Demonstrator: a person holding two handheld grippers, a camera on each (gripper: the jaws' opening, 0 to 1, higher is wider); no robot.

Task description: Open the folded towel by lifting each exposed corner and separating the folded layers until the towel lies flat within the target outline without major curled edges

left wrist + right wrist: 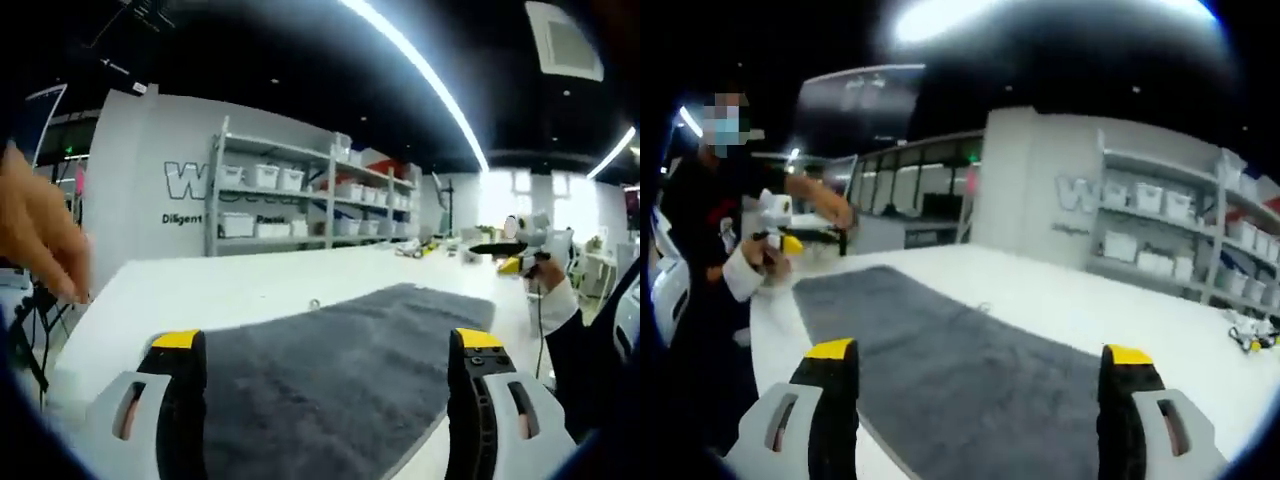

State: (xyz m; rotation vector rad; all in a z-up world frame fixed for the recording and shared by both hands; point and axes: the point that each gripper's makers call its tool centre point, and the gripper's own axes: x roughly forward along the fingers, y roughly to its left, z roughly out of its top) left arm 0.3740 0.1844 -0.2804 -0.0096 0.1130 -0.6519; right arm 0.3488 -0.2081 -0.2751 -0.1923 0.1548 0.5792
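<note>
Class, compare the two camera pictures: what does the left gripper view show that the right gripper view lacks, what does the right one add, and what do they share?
Left gripper view alone: a blurred hand at the left edge and a long ceiling light strip. Right gripper view alone: a dark-clothed person beside the table and glass-walled rooms behind. Both share the grey towel lying on the white table, the storage shelves, and open jaws framing the towel.

— Room fittings?
— White tabletop; metal shelving with white bins, at its 12 o'clock; lettered white wall.
— Lighting?
— Ceiling light strip, black ceiling; bright windows at 2 o'clock.
</note>
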